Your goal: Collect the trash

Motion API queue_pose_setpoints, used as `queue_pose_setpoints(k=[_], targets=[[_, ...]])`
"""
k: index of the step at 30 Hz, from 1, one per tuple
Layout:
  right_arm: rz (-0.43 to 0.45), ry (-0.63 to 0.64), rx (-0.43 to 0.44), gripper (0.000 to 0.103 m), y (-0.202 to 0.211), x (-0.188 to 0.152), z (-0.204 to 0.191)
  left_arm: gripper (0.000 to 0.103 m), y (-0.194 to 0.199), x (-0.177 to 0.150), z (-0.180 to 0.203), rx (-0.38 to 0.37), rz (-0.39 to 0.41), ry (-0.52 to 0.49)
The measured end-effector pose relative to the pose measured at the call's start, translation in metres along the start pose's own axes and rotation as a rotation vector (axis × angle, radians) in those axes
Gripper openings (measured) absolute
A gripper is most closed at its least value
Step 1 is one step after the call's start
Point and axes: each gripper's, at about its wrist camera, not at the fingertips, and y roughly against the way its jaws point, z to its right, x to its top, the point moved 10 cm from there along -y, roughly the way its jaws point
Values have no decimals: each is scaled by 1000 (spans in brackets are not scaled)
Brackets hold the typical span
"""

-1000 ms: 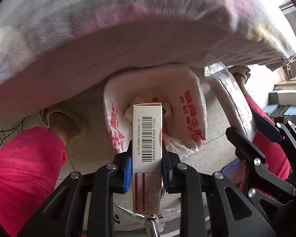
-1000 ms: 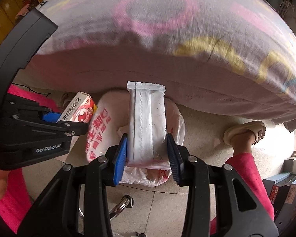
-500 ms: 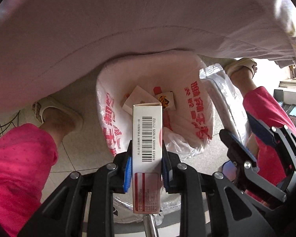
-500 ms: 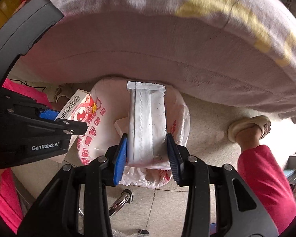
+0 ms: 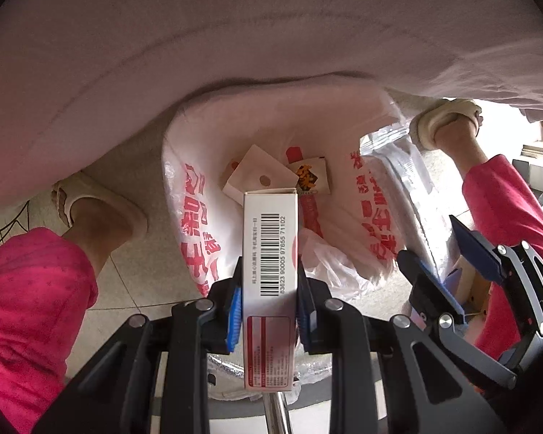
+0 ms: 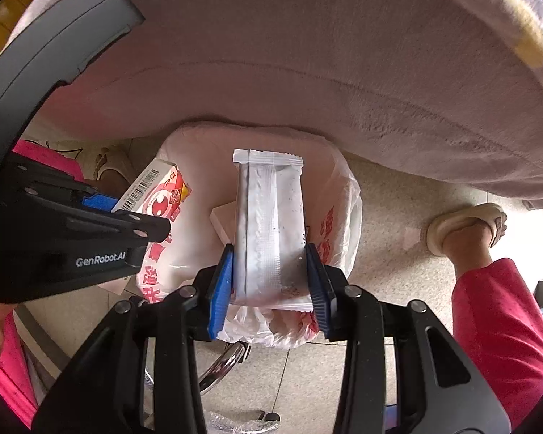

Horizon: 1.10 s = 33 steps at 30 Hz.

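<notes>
1. White plastic trash bag with red print point(image 5: 199, 231) sits open on the floor, partly under the edge of a big pale pink cloth point(image 5: 235, 36).
2. Left hand-held gripper point(image 5: 268, 311) is closed on a tall white cardboard box with a black barcode point(image 5: 269, 253). Its blue pads point(image 5: 234, 316) press both sides of the box. The box is held over the near rim of the bag.
3. Right hand-held gripper point(image 6: 269, 285) is closed on a long silver-white foil wrapper point(image 6: 269, 224). The wrapper stands upright between the blue pads and hangs over the open bag.
4. Inside the bag lie a flat white card with a brown dot point(image 5: 260, 177) and a small packet with a gold and black label point(image 5: 309, 179). They touch each other.
5. Two feet in cream slippers point(image 5: 94, 202) stand on the tiled floor point(image 5: 141, 282), one on each side of the bag. The legs wear bright pink trousers point(image 5: 29, 307).
</notes>
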Motion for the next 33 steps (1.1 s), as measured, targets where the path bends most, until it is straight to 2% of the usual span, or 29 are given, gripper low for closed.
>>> queue_pose_setpoints(k=[9,20,23,24,25,26,27,28,31,33], targets=[[-60,5,31,38,-25,-4,-3,24,-24,-2,5,26,-53,-9],[-103,16,58,38,-37,-9,-11,24,-41,0,-1,-1,-106,33],[-112,25,57,40,-39,-11,-13,32,-45,-3,-3,-1,-131,38],[-115,25,51,40,-40,-11,-13,39,-47,-3,-6,15,-136,44],[-118,21,51,43,-40,-12,-11,44,-48,-4,-8,20,-142,51],[-119,11,50,46,-41,-12,-10,45,-49,-4,-10,14,-149,62],[-119,0,51,53,-40,-11,-7,45,-49,-5,-13,0,-156,80],[-117,-8,52,55,-42,-9,-6,51,-49,-5,-16,-8,-161,99],[-108,-26,52,55,-39,-7,-3,59,-47,-5,-23,-13,-149,132],[-103,-21,46,55,-35,-5,-3,61,-43,-6,-23,3,-138,132]])
